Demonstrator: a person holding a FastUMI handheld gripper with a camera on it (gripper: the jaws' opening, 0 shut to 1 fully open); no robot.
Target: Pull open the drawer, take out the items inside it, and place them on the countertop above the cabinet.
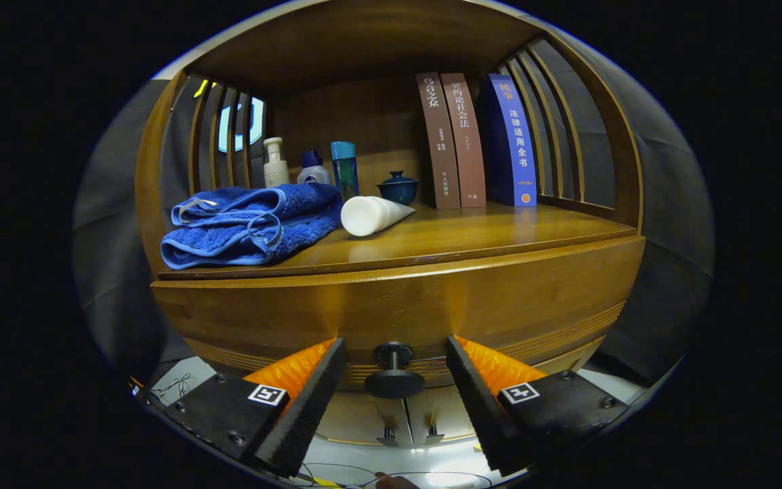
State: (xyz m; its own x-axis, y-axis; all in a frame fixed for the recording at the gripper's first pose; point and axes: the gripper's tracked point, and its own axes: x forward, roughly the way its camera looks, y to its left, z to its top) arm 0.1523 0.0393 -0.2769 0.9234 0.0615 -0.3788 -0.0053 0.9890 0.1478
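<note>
Facing: we looked at the wooden cabinet (391, 305) from just in front of its drawer front.
Gripper: our gripper (394, 363) was released, its 2 fingers spread wide on either side of the knob, touching nothing.
Knob: the dark round knob (394, 372) sat between the fingers, fixed to the drawer (432, 309), which looked pushed in.
Countertop: on the countertop (499, 231) we saw a folded blue towel (248, 224) at left and a white tube (372, 214) lying just right of it.
Far: behind them stood 3 bottles (313, 170), a small lidded cup (398, 188) and 3 upright books (476, 142).
</note>
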